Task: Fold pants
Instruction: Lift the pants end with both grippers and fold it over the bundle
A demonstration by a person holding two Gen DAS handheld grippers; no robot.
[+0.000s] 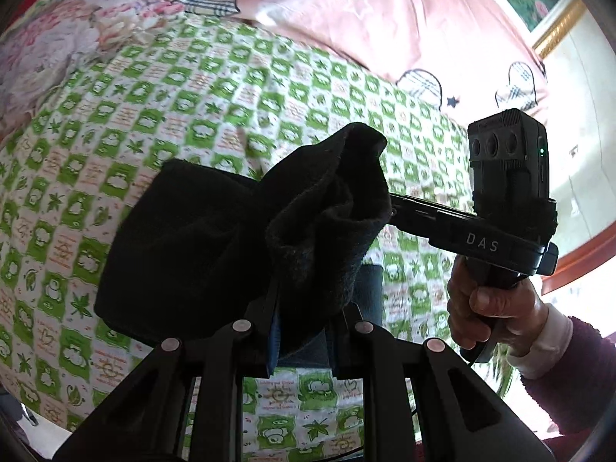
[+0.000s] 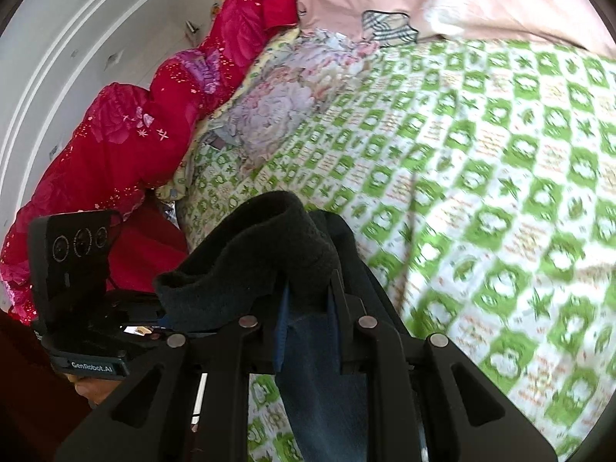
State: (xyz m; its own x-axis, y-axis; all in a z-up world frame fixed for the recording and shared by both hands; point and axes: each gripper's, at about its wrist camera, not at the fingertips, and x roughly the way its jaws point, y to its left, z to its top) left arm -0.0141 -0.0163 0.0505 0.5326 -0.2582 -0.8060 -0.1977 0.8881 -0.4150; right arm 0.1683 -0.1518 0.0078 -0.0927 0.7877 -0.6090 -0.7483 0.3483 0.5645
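Presently, left gripper (image 1: 304, 331): jaws drawn close, pinching a bunched edge of the pants (image 1: 215, 254), whose dark fleecy lining rises between the blue-padded fingers (image 1: 274, 340) while denim shows just below the pinch. Right gripper (image 2: 306, 308): jaws likewise closed upon the pants (image 2: 254, 265), a fold of the black lining humped over the fingers (image 2: 283, 331) and a strip of blue denim hanging down beneath them. Pants: held up off the bed between the two grippers, a broad dark panel spreading left of the left gripper's pinch. Right gripper (image 1: 500, 208), as seen from the left wrist: reaches in from the right with its tip buried in the cloth, a hand (image 1: 489, 308) in a purple sleeve around its handle. Bed sheet (image 1: 173, 107): green-and-white checked, lying under the garment. Pink cover (image 1: 385, 11): at the far edge. Red quilt (image 2: 127, 131): bunched along the left side beside a floral pillow (image 2: 277, 100).
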